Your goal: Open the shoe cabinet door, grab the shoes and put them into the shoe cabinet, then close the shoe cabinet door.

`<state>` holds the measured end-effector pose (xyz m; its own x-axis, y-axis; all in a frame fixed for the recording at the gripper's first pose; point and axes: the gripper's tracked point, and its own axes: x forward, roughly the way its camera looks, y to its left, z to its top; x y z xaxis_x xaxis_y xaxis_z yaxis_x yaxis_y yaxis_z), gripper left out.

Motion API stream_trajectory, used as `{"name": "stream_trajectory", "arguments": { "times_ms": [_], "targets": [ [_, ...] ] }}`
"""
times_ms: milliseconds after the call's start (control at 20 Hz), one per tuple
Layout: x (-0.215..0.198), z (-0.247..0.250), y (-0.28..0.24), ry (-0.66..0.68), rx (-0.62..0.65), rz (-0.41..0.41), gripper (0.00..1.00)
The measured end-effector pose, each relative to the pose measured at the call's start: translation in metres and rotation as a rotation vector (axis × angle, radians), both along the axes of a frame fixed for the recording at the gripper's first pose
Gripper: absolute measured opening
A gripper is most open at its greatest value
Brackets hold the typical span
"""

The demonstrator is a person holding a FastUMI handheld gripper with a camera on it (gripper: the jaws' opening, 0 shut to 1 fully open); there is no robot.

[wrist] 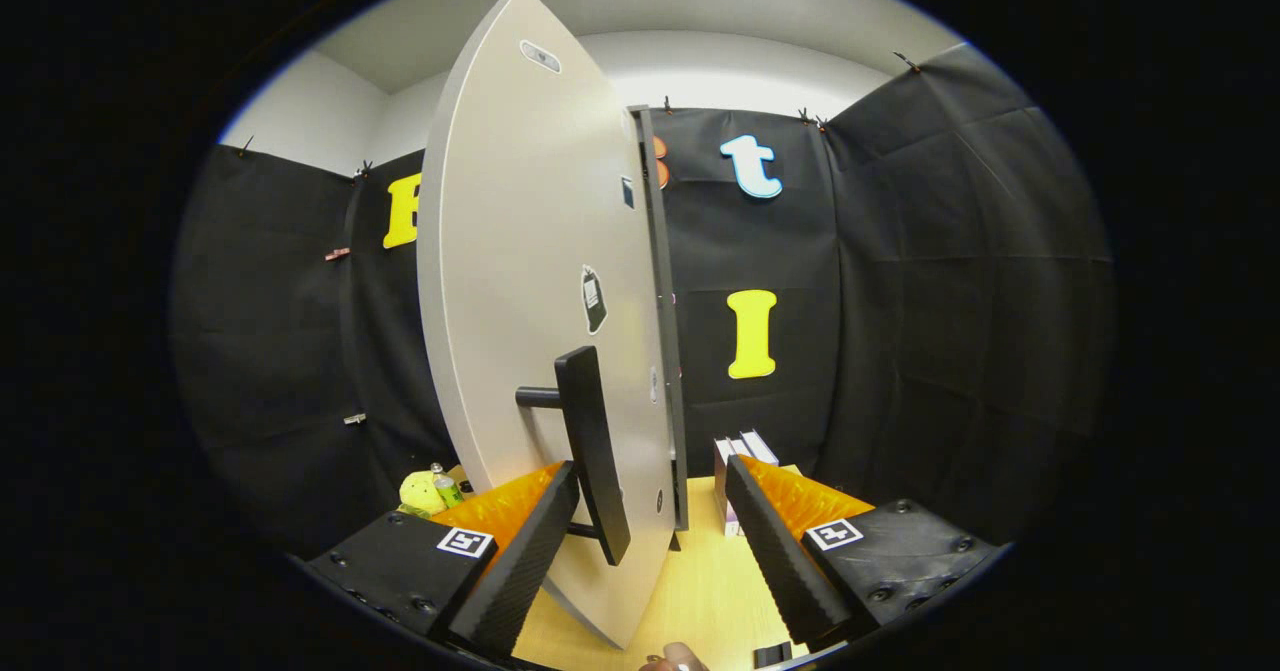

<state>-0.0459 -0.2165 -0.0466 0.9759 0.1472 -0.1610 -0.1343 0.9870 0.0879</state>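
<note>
Tongs (pixel 650 541) spread wide, gripping nothing; black handle (pixel 592 451) of the shoe cabinet door (pixel 520 281) between them, seemingly nearer the left pad. Could clip the door edge or slip off when closing

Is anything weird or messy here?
Nothing looks broken or spilled. The cabinet door stands swung open, its black handle between the open gripper fingers, untouched. That fits the job.

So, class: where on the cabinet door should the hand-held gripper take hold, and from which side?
Grip the black bar handle on the grey door. It stands off the face on posts, upright, so the fingers can close across it from the front. The hand-held gripper is open, with the handle just ahead of its left finger.
</note>
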Motion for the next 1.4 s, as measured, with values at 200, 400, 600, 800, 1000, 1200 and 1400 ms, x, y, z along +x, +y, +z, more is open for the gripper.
{"name": "stream_trajectory", "arguments": {
  "times_ms": [200,400,600,800,1000,1200,1400],
  "targets": [
    [0.011,-0.007,0.038,0.012,0.035,-0.018,0.97],
    [0.022,-0.015,0.066,0.032,0.049,-0.03,0.98],
    [0.034,-0.015,0.1,0.018,0.025,-0.022,0.98],
    [0.049,-0.017,0.133,0.009,0.013,-0.01,0.98],
    [0.064,-0.02,0.162,0.004,0.012,0.0,0.98],
    [0.078,-0.023,0.181,0.0,0.016,0.006,0.98],
    [0.091,-0.024,0.198,-0.005,0.018,0.021,0.98]
  ]
}}
